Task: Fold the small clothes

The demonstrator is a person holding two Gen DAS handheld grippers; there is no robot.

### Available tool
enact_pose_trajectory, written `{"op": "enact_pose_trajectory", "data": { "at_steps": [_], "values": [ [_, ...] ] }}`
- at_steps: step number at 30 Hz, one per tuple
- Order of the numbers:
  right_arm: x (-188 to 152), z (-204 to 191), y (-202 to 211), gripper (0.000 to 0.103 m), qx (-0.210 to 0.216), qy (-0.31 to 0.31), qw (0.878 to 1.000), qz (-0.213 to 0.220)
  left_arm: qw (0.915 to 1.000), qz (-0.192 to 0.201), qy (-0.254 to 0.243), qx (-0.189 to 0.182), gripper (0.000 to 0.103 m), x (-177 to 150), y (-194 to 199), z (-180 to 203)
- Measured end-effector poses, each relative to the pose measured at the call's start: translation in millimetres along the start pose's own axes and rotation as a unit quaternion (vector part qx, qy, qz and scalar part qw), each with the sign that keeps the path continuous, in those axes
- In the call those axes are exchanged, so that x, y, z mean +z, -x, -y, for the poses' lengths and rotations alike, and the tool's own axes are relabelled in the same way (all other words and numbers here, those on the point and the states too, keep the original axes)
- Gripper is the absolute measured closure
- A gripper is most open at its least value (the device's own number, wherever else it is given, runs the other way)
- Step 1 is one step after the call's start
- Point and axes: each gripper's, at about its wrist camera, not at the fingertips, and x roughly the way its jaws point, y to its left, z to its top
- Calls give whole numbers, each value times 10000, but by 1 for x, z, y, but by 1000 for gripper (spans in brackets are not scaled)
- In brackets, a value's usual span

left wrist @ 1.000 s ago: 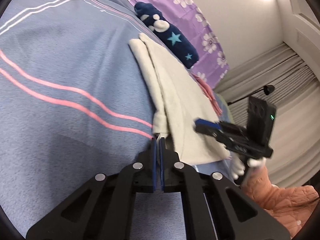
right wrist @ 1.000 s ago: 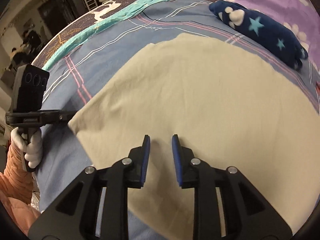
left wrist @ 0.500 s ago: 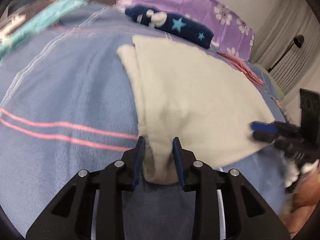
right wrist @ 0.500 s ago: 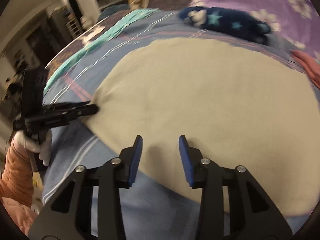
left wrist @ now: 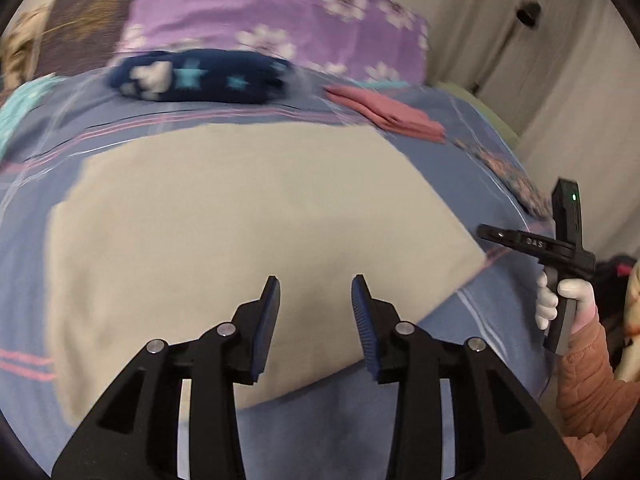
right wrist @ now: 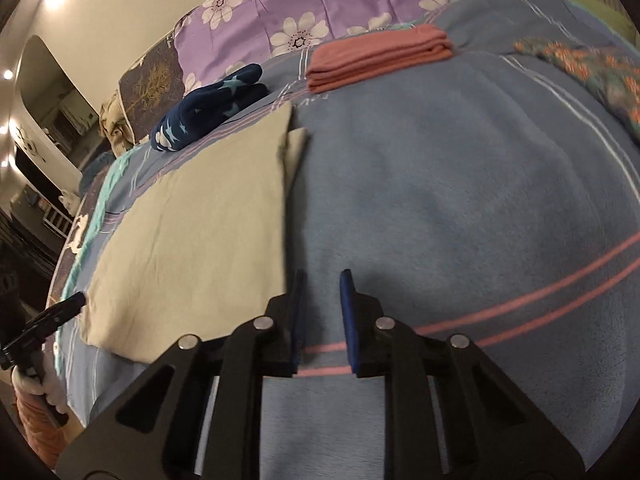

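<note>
Bedding first: blue striped bedspread (left wrist: 360,432) covers the bed and carries every garment in view. Left gripper (left wrist: 316,312) hangs over the near edge of the beige cloth (left wrist: 240,216); its jaws are spread and opening, nothing is between them, and the pads press on nothing. The beige cloth lies flat ahead of and beneath these jaws, extending to the left of them and away toward the head of the bed. Beyond the cloth, ahead and left of the jaws, lies the navy star-patterned garment (left wrist: 196,76), blurred in this view. A folded pink garment (left wrist: 392,114) sits ahead and right of the jaws, apart from the beige cloth. A purple floral cover (left wrist: 280,28) lies behind both.

Far right of the left jaws, a white-gloved hand (left wrist: 568,300) with an orange quilted sleeve (left wrist: 588,380) grips the right gripper (right wrist: 322,312), just off the cloth's right corner.

From the right wrist view, the right jaws are narrowly parted and closing, with nothing between them; they hang above bare bedspread. The beige cloth lies to the left of these jaws, its long right edge running away just beside the left jaw, a lower layer showing at its far corner. The navy garment sits ahead and left, the pink stack ahead and slightly right. The left gripper's tip shows at the cloth's near left corner.
</note>
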Motion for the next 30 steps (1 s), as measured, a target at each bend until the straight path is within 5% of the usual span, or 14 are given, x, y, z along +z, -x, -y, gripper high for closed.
{"op": "enact_pose_trajectory", "data": {
  "at_steps": [7, 14, 24, 30],
  "values": [
    [-8, 8, -8, 92, 1284, -233, 9909, -343, 9940, -768, -585, -512, 65, 45, -97, 105],
    [-11, -22, -18, 90, 1918, 354, 9793, -534, 9941, -1056, -97, -242, 63, 71, -132, 120],
    [-19, -36, -14, 88, 2330, 815, 9675, -550, 9900, -1319, -445, -208, 50, 68, -151, 148],
    [-22, -32, -6, 83, 2306, 970, 9657, -696, 9889, -1380, -523, -153, 80, 57, -155, 132]
  ]
}}
